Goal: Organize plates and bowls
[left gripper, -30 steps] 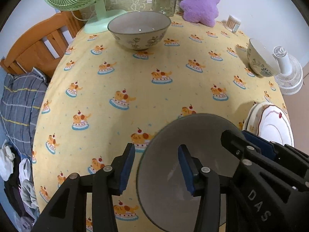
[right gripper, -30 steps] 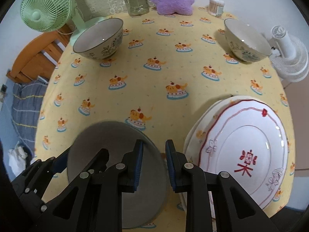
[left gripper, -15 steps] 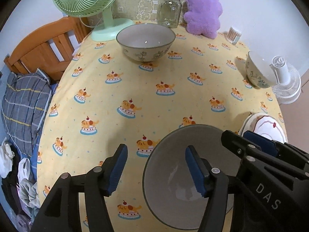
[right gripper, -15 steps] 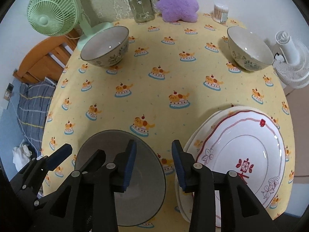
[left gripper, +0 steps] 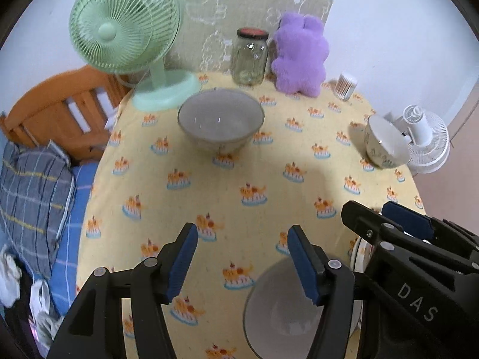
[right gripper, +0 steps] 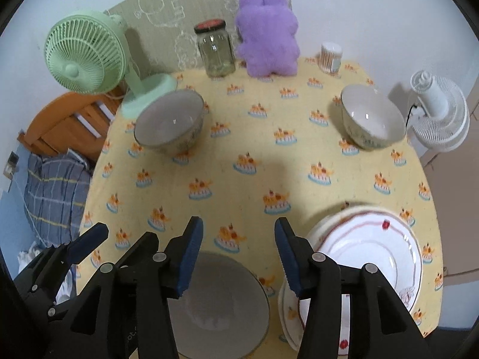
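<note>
Above grey bowl (right gripper: 215,305) — both grippers (left gripper: 242,261) (right gripper: 239,254) spread.

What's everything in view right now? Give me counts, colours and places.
Bowls: 3, pale, two floral outside; near edge, back left, back right.
Plates: stack, count unclear, white with red trim; near right.
Desk fan: 1, green; back left.
Glass jar: 1, clear, dark lid; back centre.
Plush toy: 1, purple; beside jar.
Cotton swab tub: 1; back right.
White fan: 1; off table, right.
Tablecloth: yellow, cake print.
Left gripper: open.
Right gripper: open.
</note>
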`<state>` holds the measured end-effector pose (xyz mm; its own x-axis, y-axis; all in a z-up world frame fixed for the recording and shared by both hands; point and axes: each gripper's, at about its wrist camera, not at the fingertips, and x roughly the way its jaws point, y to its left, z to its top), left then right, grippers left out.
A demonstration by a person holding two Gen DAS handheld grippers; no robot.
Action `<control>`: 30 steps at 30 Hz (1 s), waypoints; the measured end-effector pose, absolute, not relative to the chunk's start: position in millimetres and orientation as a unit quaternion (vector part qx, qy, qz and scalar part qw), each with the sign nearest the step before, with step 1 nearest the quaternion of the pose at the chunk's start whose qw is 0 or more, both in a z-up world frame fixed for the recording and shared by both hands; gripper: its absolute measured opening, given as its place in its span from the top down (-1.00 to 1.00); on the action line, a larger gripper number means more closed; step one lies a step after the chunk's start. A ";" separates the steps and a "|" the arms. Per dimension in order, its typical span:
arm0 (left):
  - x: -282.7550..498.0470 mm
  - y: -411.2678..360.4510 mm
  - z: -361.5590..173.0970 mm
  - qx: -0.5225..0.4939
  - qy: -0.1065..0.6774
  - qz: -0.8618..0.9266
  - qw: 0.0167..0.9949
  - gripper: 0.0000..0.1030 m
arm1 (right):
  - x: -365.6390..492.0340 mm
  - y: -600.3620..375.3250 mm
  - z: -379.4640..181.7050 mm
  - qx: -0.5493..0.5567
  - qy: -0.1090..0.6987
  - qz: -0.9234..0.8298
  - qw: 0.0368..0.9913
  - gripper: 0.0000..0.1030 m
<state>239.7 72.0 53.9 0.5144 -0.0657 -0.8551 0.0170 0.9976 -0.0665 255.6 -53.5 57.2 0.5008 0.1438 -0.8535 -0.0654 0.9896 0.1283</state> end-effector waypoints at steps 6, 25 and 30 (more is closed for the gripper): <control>262.3 80.2 64.3 -0.010 0.470 -0.027 0.882 -0.32 | 272.3 -40.8 71.0 0.020 0.470 0.052 0.881 -0.04; 361.1 87.1 40.5 -0.024 0.448 0.086 0.890 -0.57 | 399.2 -17.8 45.0 0.004 0.469 0.151 0.870 -0.05; 382.8 95.2 30.0 -0.001 0.445 0.137 0.885 -0.57 | 428.6 -6.3 29.3 0.015 0.482 0.162 0.861 -0.05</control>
<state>382.8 95.2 30.0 0.5671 0.2416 -0.7874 -0.2432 0.9625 0.1201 428.6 -6.3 29.3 0.4837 0.2932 -0.8246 -0.2637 0.9473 0.1821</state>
